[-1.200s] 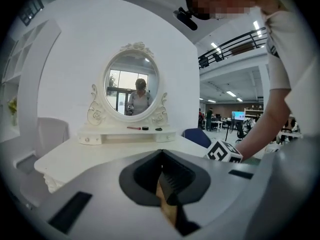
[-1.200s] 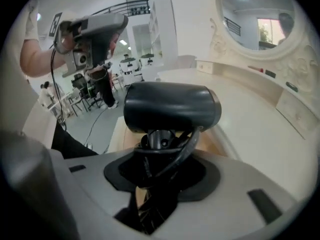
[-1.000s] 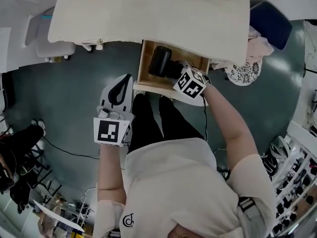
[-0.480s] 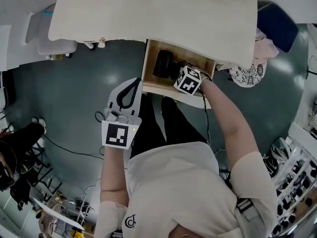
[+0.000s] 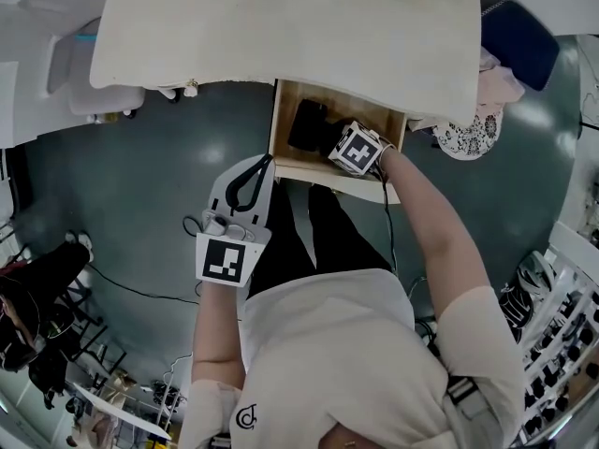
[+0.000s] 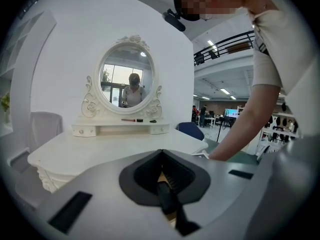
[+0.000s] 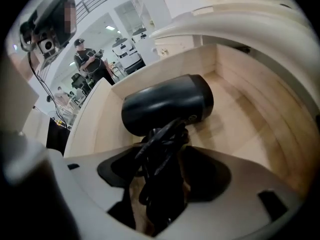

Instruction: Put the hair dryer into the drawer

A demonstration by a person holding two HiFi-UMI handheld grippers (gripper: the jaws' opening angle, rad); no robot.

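Observation:
The black hair dryer (image 5: 307, 124) lies inside the open wooden drawer (image 5: 280, 124) under the white dressing table (image 5: 281, 26). In the right gripper view its barrel (image 7: 167, 104) rests on the drawer floor (image 7: 240, 119), and its handle, wrapped in black cord, runs back between the jaws. My right gripper (image 5: 329, 142) (image 7: 165, 156) points steeply down into the drawer. Its jaws are opening and a gap shows on each side of the handle. My left gripper (image 5: 265, 163) (image 6: 161, 154) hangs in front of the drawer to the left, shut and empty.
The table top overhangs the back of the drawer. An oval mirror (image 6: 127, 86) stands on the table. A dark blue seat (image 5: 510, 40) and a patterned cloth (image 5: 463, 138) are at the right. A white stool (image 5: 94, 92) is at the left, and a cable (image 5: 122, 283) crosses the floor.
The right gripper has sunk into the drawer with the hair dryer, which now lies on the drawer floor. The left gripper has hardly moved.

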